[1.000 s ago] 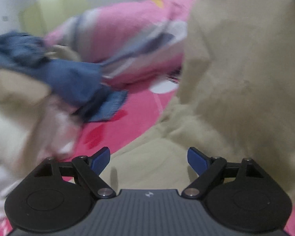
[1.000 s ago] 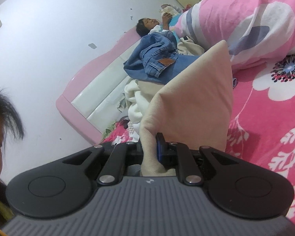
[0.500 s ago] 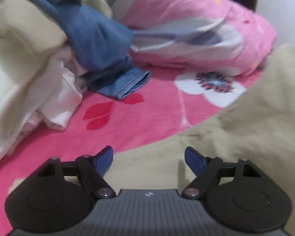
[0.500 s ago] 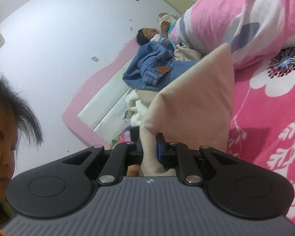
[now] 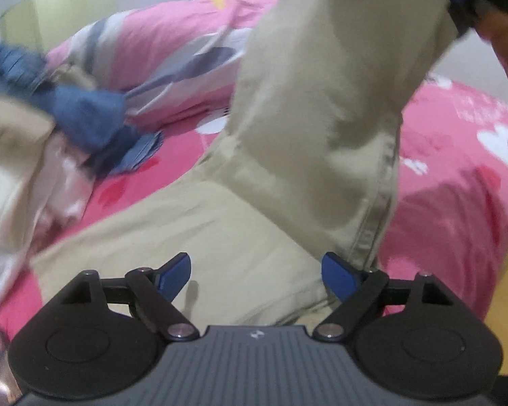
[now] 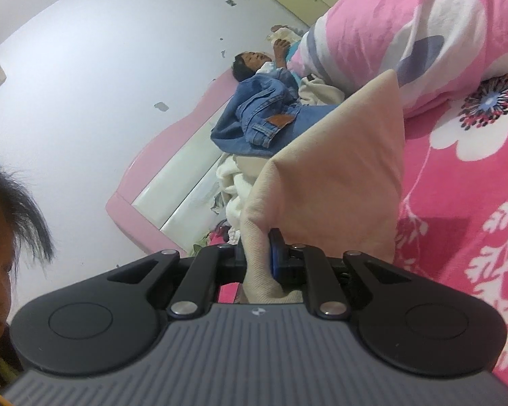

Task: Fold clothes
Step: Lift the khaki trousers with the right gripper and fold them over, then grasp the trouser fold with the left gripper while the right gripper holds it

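Jaws of the right gripper [image 6: 259, 264] are clamped on a fold of the beige cotton trousers [image 5: 308, 128], holding that end lifted off the bed; jaws of the left gripper [image 5: 255, 272] stand wide apart and empty, just above the part of the trousers lying flat on the pink floral bedsheet [image 5: 457, 176].

Change: half a second ago the left view faced the laundry pile, with the trousers at its right edge. Now it is centred over the flat beige cloth, the raised leg hanging ahead. Right grip unchanged. Judged: left is lining up to pinch a 2nd point for the fold.

Around: heap of blue denim jeans [image 6: 264, 115] and cream garments [image 5: 13, 169] to the left, near but apart from the trousers; rolled pink duvet [image 5: 172, 61] behind. A person lies at the headboard [image 6: 172, 169]. Nothing blocks the cloth below the left gripper.
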Motion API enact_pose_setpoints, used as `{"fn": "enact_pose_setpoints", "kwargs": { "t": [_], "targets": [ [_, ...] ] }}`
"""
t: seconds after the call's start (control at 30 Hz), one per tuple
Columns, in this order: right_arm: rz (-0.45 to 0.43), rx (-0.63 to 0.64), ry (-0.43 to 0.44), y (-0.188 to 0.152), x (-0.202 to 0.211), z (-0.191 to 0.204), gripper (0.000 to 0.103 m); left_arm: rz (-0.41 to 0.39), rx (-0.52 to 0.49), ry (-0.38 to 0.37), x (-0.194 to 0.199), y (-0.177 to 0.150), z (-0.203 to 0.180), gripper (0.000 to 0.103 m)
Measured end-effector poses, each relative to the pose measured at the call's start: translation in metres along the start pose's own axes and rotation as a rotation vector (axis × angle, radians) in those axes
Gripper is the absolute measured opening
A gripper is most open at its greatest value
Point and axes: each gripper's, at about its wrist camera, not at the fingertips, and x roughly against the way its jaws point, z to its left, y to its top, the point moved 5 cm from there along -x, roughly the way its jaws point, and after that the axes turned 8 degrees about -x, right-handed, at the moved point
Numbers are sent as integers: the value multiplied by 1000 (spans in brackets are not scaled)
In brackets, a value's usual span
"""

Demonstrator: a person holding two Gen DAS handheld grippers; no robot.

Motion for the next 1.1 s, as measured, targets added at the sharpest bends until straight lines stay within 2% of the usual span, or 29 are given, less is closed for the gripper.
{"fn": "enact_pose_setpoints", "kwargs": {
  "t": [0.17,0.3,0.4,0.63,0.8,0.9,0.97,1.03,1.1],
  "targets": [
    [47,32,16,-9,-27,18,9,-26,145,43,24,-16,27,86],
    [101,66,25,-20,-57,33,9,-50,219,84,42,-31,48,86],
    [149,79,31,-31,-83,40,9,-63,260,104,54,-42,61,86],
    [285,89,8,-67,-154,39,10,-78,331,93,83,-71,76,86],
    [386,72,-84,-102,-216,22,20,-101,400,74,100,-90,79,86],
    [424,38,-94,-111,-237,21,28,-122,449,51,105,-97,81,86],
    [410,19,-31,-109,-232,31,42,-138,479,37,108,-100,82,86],
    [370,8,61,-100,-217,42,51,-173,525,13,112,-102,87,86],
    [308,4,128,-87,-197,52,55,-209,572,-11,116,-103,92,85]
  ]
}}
